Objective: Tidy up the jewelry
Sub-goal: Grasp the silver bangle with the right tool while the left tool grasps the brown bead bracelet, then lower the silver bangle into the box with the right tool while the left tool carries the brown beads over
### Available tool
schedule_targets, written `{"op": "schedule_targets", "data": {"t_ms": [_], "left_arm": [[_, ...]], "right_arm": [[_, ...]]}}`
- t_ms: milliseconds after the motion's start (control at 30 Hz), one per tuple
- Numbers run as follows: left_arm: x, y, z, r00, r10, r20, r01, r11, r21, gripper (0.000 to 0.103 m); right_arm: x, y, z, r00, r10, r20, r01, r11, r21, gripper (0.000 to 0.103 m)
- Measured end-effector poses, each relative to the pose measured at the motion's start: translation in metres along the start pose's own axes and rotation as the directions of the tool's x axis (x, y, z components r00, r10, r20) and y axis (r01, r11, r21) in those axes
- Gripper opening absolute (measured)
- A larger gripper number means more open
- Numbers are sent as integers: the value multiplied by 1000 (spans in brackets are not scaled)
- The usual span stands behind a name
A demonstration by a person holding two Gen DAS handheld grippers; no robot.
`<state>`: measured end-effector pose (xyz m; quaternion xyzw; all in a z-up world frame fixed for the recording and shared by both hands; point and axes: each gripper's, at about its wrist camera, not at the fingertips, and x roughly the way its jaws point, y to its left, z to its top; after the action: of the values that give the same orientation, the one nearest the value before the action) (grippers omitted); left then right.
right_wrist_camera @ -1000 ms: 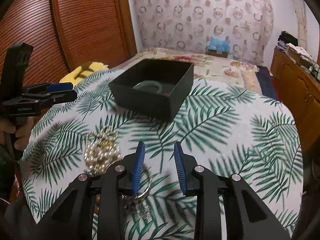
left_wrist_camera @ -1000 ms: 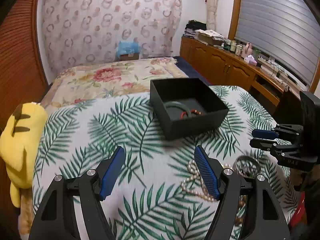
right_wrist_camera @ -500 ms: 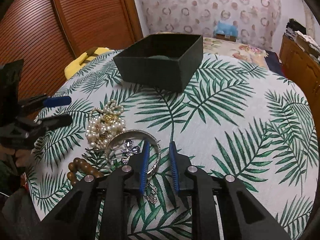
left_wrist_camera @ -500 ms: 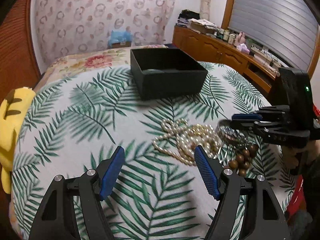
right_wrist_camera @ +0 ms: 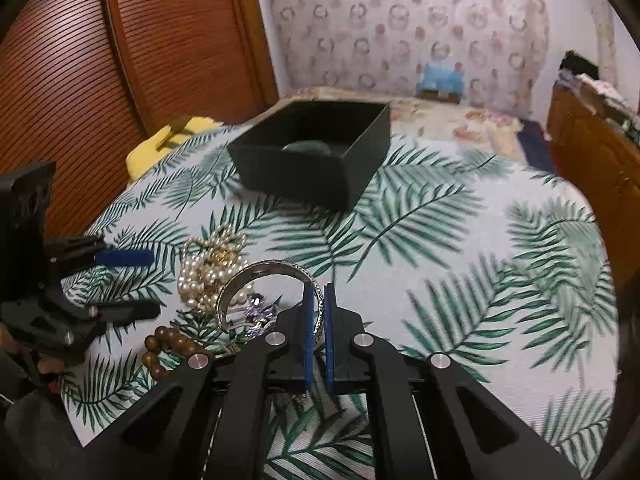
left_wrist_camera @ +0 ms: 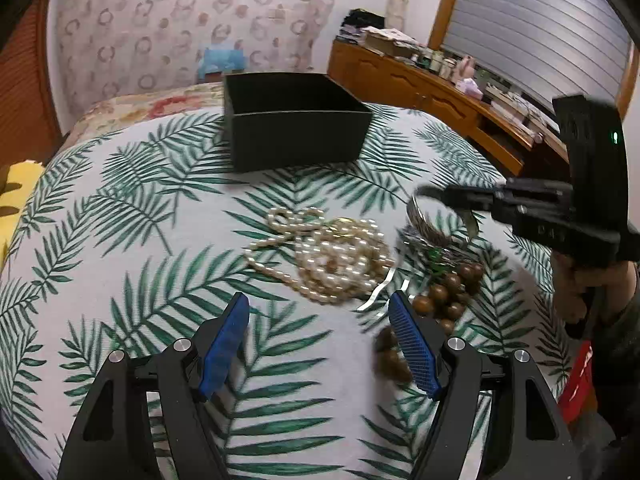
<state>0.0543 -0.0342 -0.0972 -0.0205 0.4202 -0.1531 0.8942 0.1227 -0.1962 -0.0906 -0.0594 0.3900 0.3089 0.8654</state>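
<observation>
A black open box stands at the far side of the palm-leaf table; in the right wrist view the box holds a green bangle. A pearl necklace lies in a heap mid-table, with a brown wooden bead bracelet and a small flower-shaped piece beside it. My right gripper is shut on a silver bangle and holds it just above the table; it also shows in the left wrist view. My left gripper is open and empty, just short of the pearls.
A yellow plush toy lies at the table's left edge. A bed with a floral cover stands behind the table. A wooden sideboard with clutter runs along the right wall, and a slatted wooden door is at the left.
My right gripper closed on the silver bangle and lifted it slightly. My left gripper moved forward and down toward the pearl necklace, staying open.
</observation>
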Motion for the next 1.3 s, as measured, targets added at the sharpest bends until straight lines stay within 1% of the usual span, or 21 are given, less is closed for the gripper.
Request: {"op": "schedule_targets", "data": {"t_ms": [100, 200, 233, 300, 400, 433, 500, 533, 600, 667, 767, 900, 1100, 1300], "left_arm": [[-1, -9, -1, 1000, -14, 2, 14, 1000, 21, 68], [1, -14, -3, 999, -33, -13, 33, 999, 36, 57], [2, -18, -5, 999, -41, -20, 42, 998, 47, 56], [5, -22, -7, 998, -50, -32, 52, 997, 59, 48], [10, -25, -9, 997, -57, -46, 60, 996, 66, 39], [10, -25, -9, 998, -55, -42, 58, 996, 68, 38], [11, -26, -9, 997, -59, -43, 62, 995, 74, 25], [11, -26, -9, 996, -74, -48, 77, 994, 74, 22], [10, -28, -9, 997, -68, -44, 72, 994, 85, 13], [7, -28, -9, 997, -64, -31, 67, 994, 89, 12], [-5, -28, -5, 998, -64, 13, 62, 994, 93, 12], [-23, -26, 2, 996, -69, 54, 64, 993, 95, 12], [-48, -27, 17, 989, -78, 129, 66, 993, 96, 12], [-70, -19, 32, 981, -56, 188, 40, 995, 87, 12]], "right_arm": [[-10, -3, 0, 999, -34, 37, 34, 999, 5, 5], [-16, -9, -2, 998, -36, 47, 34, 999, 25, 5], [-17, -10, -3, 998, -38, 48, 37, 999, 28, 5], [-19, -13, -5, 998, -39, 46, 38, 999, 32, 5], [-17, -12, -8, 998, -41, 44, 39, 999, 34, 5], [-16, -11, -8, 998, -41, 44, 40, 999, 35, 5], [-16, -11, -8, 998, -40, 44, 39, 999, 33, 5], [-16, -10, -8, 998, -39, 45, 38, 999, 32, 5], [-16, -9, -8, 998, -36, 47, 35, 999, 31, 5], [-18, -8, -9, 998, -36, 50, 34, 999, 28, 5], [-20, -5, -8, 998, -33, 60, 32, 999, 22, 5], [-22, -1, -4, 997, -31, 72, 29, 999, 25, 5], [-24, 10, 5, 996, -32, 89, 31, 999, 7, 5], [-27, 16, 16, 994, -39, 106, 41, 999, -13, 5]]}}
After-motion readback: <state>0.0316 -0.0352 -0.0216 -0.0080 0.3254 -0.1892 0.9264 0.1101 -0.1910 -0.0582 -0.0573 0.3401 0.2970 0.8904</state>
